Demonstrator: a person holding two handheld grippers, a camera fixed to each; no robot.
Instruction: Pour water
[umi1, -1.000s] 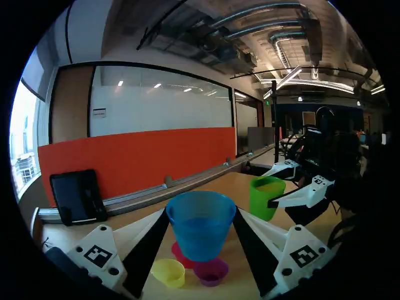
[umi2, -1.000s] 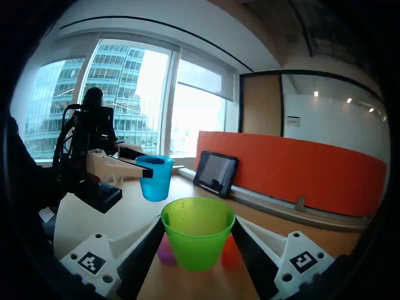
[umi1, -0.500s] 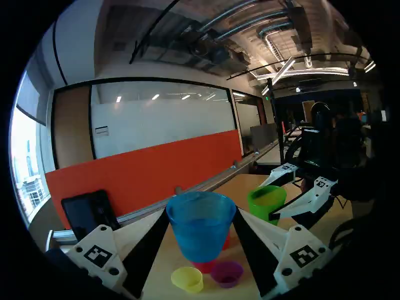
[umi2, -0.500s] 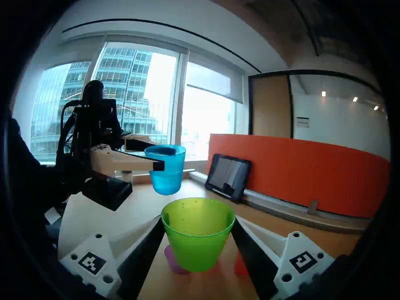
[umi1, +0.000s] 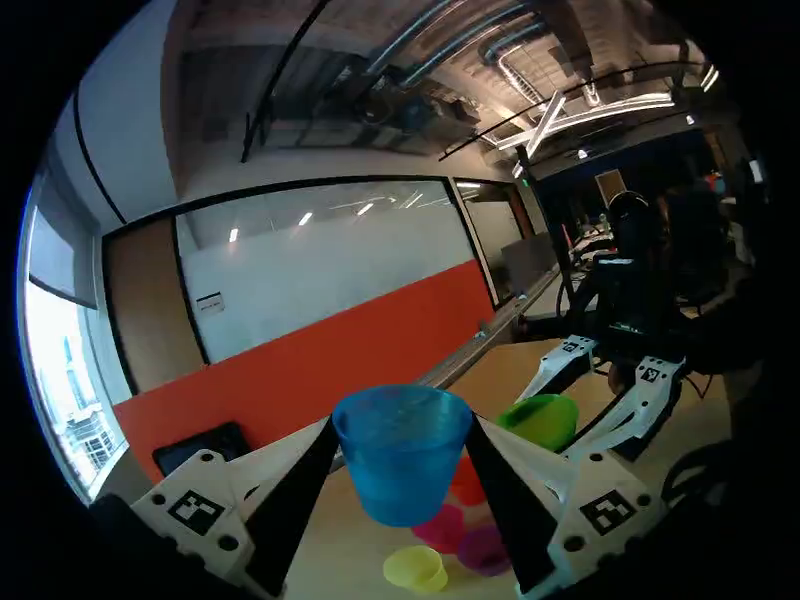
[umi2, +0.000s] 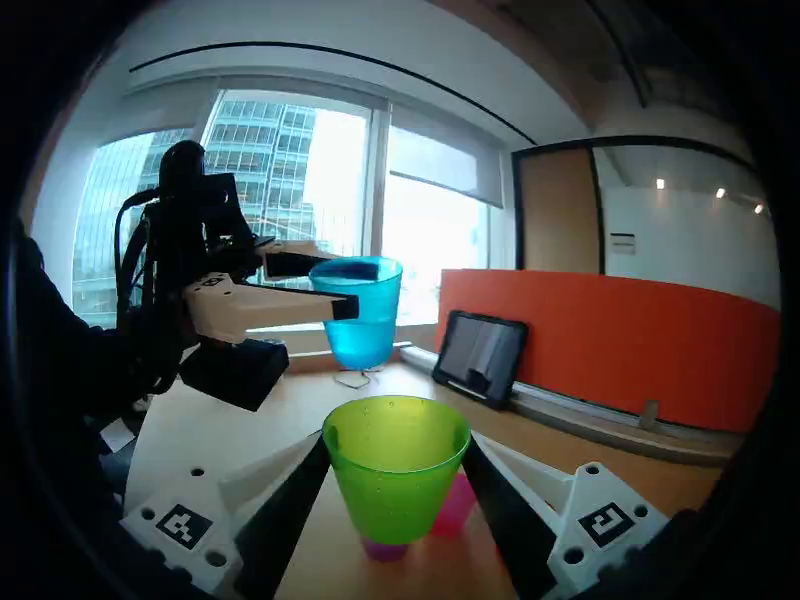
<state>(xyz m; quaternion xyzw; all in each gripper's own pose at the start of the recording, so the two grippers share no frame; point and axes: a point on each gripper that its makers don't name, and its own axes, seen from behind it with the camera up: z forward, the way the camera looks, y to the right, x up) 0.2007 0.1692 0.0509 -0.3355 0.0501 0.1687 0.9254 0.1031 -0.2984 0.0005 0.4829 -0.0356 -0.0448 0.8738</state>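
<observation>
L gripper (umi1: 400, 452): both fingers pressed on sides of blue cup (umi1: 402, 470), pinching it; cup upright, held up off the table.
Same, right gripper view: L gripper (umi2: 338, 286) at upper left, a dark-sleeved arm behind it; blue cup (umi2: 358, 318) sits higher than green cup, off to its left, not touching.
R gripper (umi2: 396, 482): fingers closed on green cup (umi2: 396, 478) from both sides; cup upright betw. them, rim open to cam.
Same, left gripper view: R gripper (umi1: 552, 420) to the right of blue cup, green cup (umi1: 541, 418) in its fingers, mouth tipped toward cam.
Water: blue cup translucent, lower part darker; level can't be told. Green cup inside looks dry, not sure.
Small cups: on table (umi1: 350, 545) under the held cups: yellow (umi1: 415, 568), purple (umi1: 484, 549), pink (umi1: 442, 527), red (umi1: 466, 482), close together.
Tablet (umi2: 480, 352): leaning at back of table, against the orange partition (umi2: 640, 340).
Bkgd: big window (umi2: 270, 200) w/ towers outside, behind L gripper.
</observation>
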